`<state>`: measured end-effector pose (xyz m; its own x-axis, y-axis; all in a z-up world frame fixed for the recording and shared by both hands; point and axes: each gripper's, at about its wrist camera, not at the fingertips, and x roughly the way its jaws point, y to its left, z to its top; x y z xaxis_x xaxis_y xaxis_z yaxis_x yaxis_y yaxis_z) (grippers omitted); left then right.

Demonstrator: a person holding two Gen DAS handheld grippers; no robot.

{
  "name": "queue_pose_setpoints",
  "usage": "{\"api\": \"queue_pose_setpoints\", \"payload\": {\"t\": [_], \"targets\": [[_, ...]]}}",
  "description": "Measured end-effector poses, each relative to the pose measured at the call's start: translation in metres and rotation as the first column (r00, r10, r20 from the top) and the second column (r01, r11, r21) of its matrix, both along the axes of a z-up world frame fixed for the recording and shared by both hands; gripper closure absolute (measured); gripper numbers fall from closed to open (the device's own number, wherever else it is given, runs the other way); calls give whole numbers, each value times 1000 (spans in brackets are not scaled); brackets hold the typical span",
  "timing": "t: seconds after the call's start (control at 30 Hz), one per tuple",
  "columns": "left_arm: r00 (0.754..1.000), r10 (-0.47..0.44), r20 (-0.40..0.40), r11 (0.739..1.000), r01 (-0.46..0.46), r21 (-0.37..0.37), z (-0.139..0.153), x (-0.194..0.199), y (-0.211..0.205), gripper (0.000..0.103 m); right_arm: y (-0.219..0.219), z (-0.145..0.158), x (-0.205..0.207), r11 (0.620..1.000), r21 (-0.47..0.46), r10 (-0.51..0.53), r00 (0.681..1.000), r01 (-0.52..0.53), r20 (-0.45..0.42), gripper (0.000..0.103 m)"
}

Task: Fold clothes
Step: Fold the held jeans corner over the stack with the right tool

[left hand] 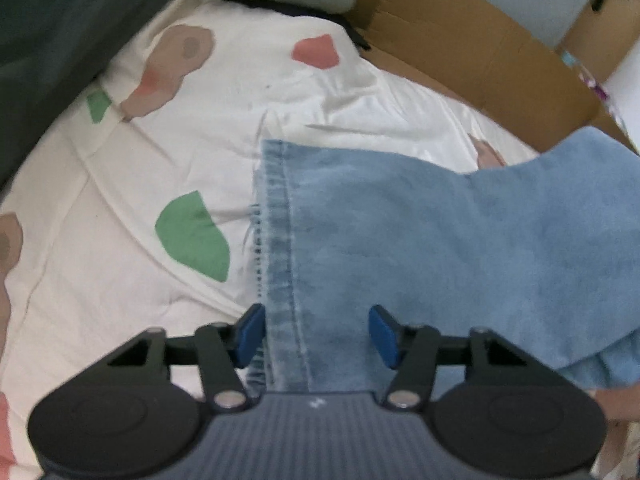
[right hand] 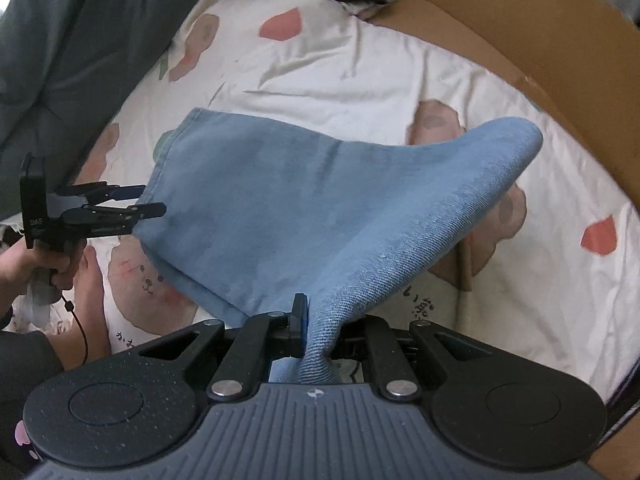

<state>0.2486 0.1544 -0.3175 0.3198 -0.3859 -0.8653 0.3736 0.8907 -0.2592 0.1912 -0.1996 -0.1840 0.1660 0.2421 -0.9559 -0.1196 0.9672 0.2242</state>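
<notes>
One garment is in play, the jeans [right hand: 304, 200], pale blue denim lying partly on the quilt [left hand: 132, 184] and partly lifted off it. Taking the quilt as the landmark: the hemmed leg end rests flat near its middle, while the other end rises clear of it toward the right gripper [right hand: 316, 332], whose jaws are clamped tight on a bunched fold of denim. A loose hump of cloth arches above the quilt on the side toward the cardboard [right hand: 540, 52] that borders the quilt's far edge.

The left gripper [left hand: 316, 332] hangs over the hem (stitching runs straight between its blue pads [left hand: 382, 336]); its jaws stand apart, straddling the cloth without pressing it, so nothing is held on that side. In the right wrist view the person's hand [right hand: 36, 268] carries that gripper at the denim's edge, low over the quilt.

By my judgement the fold is barely begun or mid-way: the denim looks doubled, though I cannot tell how many layers lie there. No neat, finished stack shows anywhere on the quilt. Left to do, likely: catch the hem, bring the raised end over, flatten the hump, square the edges.
</notes>
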Motion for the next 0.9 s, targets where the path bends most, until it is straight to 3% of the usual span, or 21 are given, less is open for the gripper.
{"api": "queue_pose_setpoints", "payload": {"t": [0.1,0.2,0.4,0.57,0.9], "targets": [[999,28,-21,998,-30,-53,-1,7,15,60,27,12,1,999,-25,25,999,-25,21,96],[998,52,-37,996,-55,-70,-3,10,26,60,57,17,-5,992,-97,83,995,-77,53,96],[997,66,-35,991,-69,-118,2,7,39,60,99,21,-8,986,-143,104,990,-90,97,96],[995,88,-38,983,-93,-158,6,8,48,60,124,16,-3,988,-139,80,989,-62,123,96],[990,142,-16,976,-143,-163,13,14,66,60,173,-4,23,998,-57,26,983,-16,183,96]]}}
